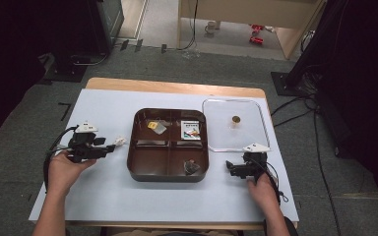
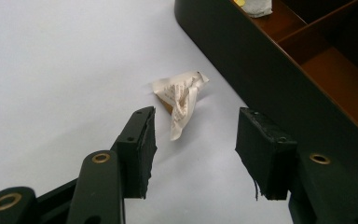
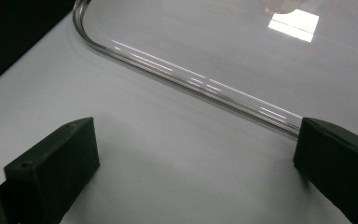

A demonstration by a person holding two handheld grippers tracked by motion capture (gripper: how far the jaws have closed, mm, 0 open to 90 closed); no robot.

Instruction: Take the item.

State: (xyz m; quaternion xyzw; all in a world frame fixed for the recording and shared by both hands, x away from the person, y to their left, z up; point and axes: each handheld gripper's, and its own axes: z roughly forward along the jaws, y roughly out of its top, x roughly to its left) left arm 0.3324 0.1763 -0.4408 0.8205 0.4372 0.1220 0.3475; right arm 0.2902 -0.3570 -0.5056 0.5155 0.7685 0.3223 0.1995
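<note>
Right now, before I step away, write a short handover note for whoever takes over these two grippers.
Left gripper: open, aimed at a crumpled white packet on the table, left of the brown tray.
Right gripper: open, empty, at the near edge of the clear lid.
Tray: three of four compartments hold a small item each; near-left is empty.
Likely left: pick up the packet, probably for the tray; the lid is still off.
</note>
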